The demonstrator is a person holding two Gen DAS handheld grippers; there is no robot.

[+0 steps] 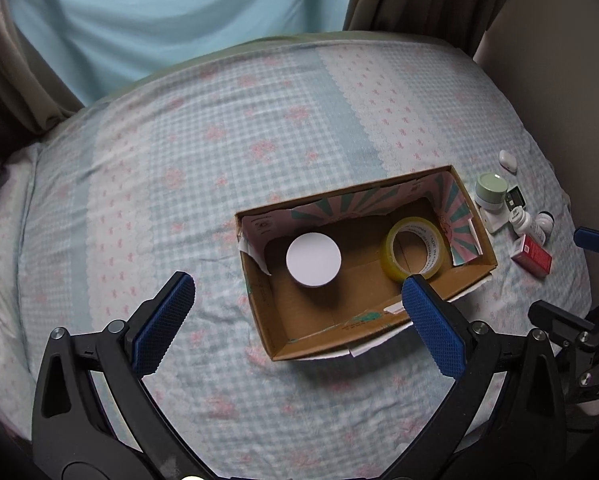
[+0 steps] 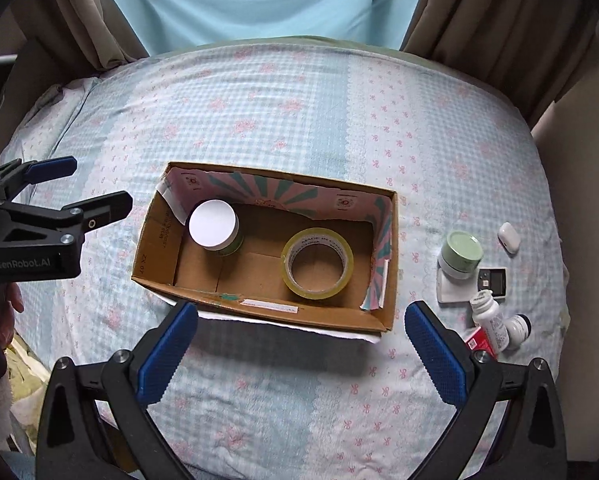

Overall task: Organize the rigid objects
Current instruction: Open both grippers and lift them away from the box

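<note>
An open cardboard box lies on the bed. Inside it stand a white-lidded jar and a roll of yellow tape. To the box's right lie a green-lidded jar, white bottles, a red box, a small black item and a white case. My left gripper is open and empty above the box's near side. My right gripper is open and empty in front of the box.
The bed has a light blue checked cover with pink bows. Curtains and a pale blue window drape hang behind it. A wall stands at the right. The other gripper shows at each view's edge.
</note>
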